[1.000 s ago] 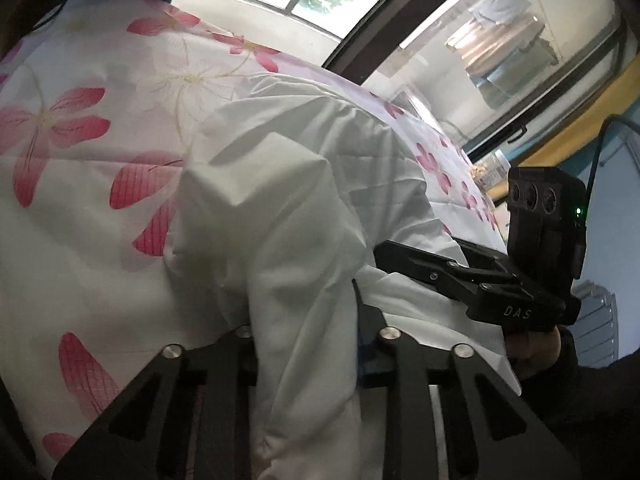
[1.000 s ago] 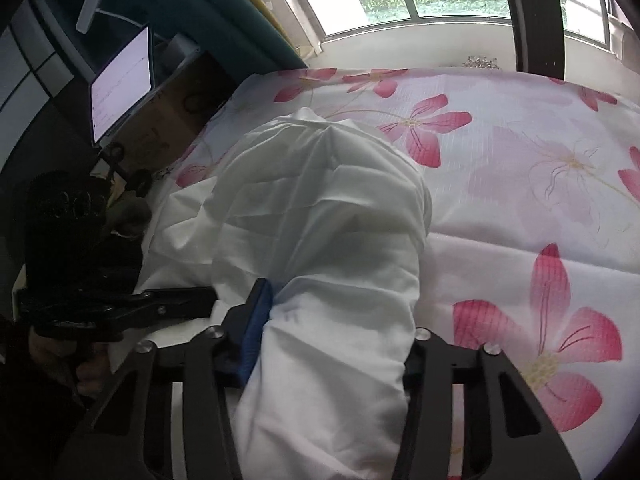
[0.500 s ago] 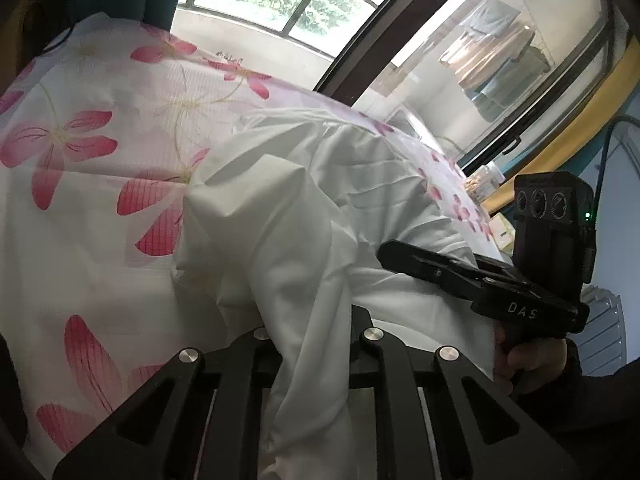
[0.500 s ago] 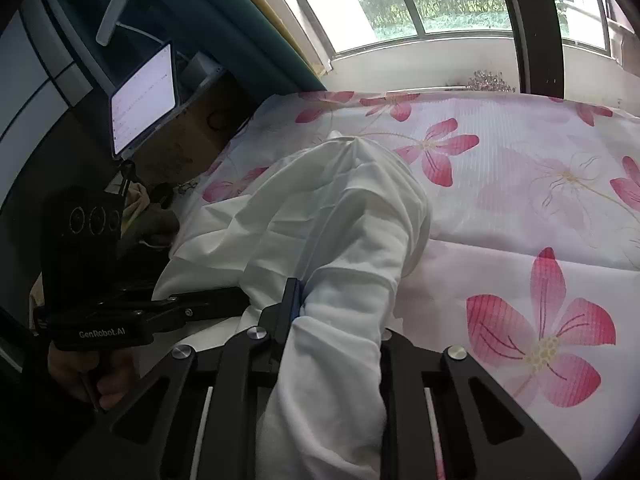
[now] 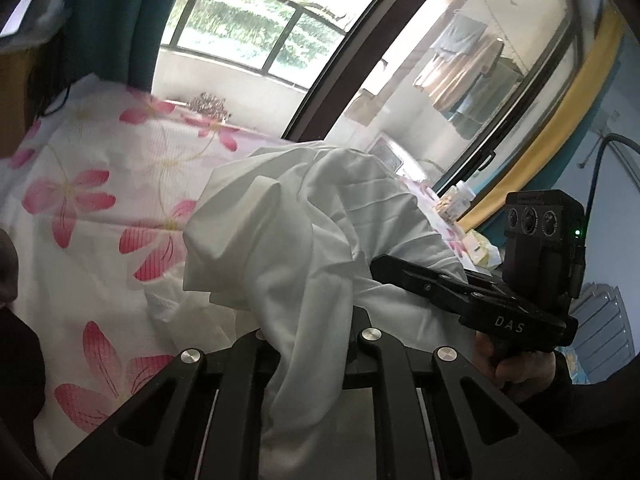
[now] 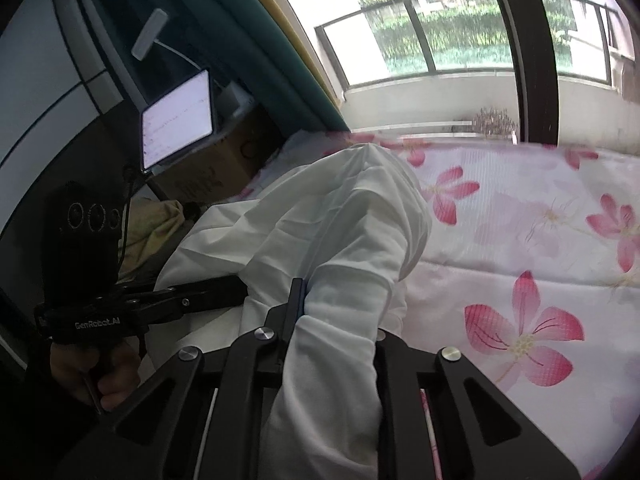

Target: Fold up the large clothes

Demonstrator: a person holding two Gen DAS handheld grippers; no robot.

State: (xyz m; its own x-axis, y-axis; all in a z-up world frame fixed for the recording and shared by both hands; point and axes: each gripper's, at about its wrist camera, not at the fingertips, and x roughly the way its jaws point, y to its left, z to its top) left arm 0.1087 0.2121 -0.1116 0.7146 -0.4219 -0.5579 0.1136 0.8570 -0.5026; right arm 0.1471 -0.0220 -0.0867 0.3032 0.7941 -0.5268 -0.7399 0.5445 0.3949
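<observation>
The left gripper [image 5: 308, 340] is closed on a bunched edge of the white garment [image 5: 304, 216], which comes out between its two black fingers and hangs down over the frame. In this left wrist view the garment rises as a loose hump from the bed sheet with pink flowers [image 5: 72, 216], and its far part lies on the sheet. At the right side, the right gripper [image 5: 384, 268] also bites into the cloth, and the person's hand [image 5: 516, 364] holds its handle.

In the right wrist view, the right gripper [image 6: 336, 316] is closed on another fold of the white garment [image 6: 328, 216]; a blue pad [image 6: 298, 300] shows beside the cloth. The left gripper [image 6: 236, 292] enters the garment from the left, near the other one. A lit tablet [image 6: 176, 120] and a cardboard box [image 6: 224, 160] stand behind the bed.

The step in hand seems to be lifting one edge to bring it over. To do it well, I think both grips should rise together at equal height, move apart until the edge between them is straight, and carry it over slowly, so the cloth does not slip or wrinkle.
</observation>
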